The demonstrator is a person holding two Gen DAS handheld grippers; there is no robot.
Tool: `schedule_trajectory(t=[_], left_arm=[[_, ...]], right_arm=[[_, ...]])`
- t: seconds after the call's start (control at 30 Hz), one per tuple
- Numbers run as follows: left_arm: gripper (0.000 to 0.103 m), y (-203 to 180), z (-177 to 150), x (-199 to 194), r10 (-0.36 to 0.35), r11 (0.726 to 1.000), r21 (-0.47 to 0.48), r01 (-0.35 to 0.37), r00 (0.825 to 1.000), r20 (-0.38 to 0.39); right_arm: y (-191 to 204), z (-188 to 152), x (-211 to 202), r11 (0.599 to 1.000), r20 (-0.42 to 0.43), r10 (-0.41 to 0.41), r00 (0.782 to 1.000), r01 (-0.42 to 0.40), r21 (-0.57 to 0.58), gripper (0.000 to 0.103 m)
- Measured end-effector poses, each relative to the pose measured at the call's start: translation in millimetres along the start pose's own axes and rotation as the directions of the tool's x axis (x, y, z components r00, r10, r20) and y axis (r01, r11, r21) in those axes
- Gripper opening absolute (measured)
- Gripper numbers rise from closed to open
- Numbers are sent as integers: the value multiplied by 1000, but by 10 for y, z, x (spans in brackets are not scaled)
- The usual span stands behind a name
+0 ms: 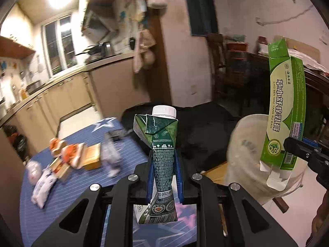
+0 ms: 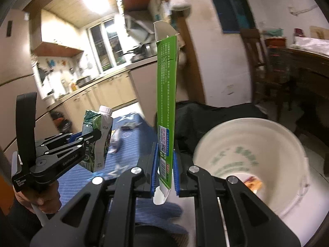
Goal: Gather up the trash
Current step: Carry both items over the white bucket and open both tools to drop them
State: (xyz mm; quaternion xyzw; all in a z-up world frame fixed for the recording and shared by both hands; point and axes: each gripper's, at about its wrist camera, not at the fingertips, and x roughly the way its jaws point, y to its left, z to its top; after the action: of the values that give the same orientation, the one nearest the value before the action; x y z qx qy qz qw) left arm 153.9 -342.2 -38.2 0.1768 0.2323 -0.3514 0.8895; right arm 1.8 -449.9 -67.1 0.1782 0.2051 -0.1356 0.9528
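Observation:
My left gripper (image 1: 164,175) is shut on a squashed dark green drink carton (image 1: 162,156) with a white cap, held upright above the blue table; it also shows in the right wrist view (image 2: 98,135). My right gripper (image 2: 165,173) is shut on a flattened green toothpaste box (image 2: 166,107), held upright; the box also shows in the left wrist view (image 1: 284,111), in front of the bucket. A white plastic bucket (image 2: 287,150) stands to the right of the table, with an orange scrap (image 2: 254,183) lying inside.
A blue striped tablecloth (image 1: 67,197) carries several wrappers and small boxes (image 1: 72,158) at the left. Black fabric (image 1: 197,127) lies behind the table. Kitchen cabinets (image 1: 67,96) stand far left, dark wooden furniture (image 2: 298,72) far right.

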Motion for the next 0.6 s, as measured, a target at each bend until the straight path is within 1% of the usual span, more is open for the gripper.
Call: schedule_trajectory(t=[0.2,0.37,0.47,0.53,0.6], left_arm=[[20,-527,220,200,-88,994,67,87,996,18],[20,-865,389,347,-176,980,93,173,984,27],[20,-1055,484,427,-243,965,103,239,970,28],[20,-1162,522,491,-303,949,105,299,953,26],[20,-1263,536,556,-363,927,107,359,931,25]], right_arm=[[-420,37,-165,994,33,-94,995,92,51,12],[-668,35,-263,985,48,-160,986,156,75,12],[-781,14,-264,980,39,-188,981,184,80,12],[-841,-9,-252,975,27,-209,978,206,79,12],[-913,-26,-227,971,12,-227,974,225,81,12]])
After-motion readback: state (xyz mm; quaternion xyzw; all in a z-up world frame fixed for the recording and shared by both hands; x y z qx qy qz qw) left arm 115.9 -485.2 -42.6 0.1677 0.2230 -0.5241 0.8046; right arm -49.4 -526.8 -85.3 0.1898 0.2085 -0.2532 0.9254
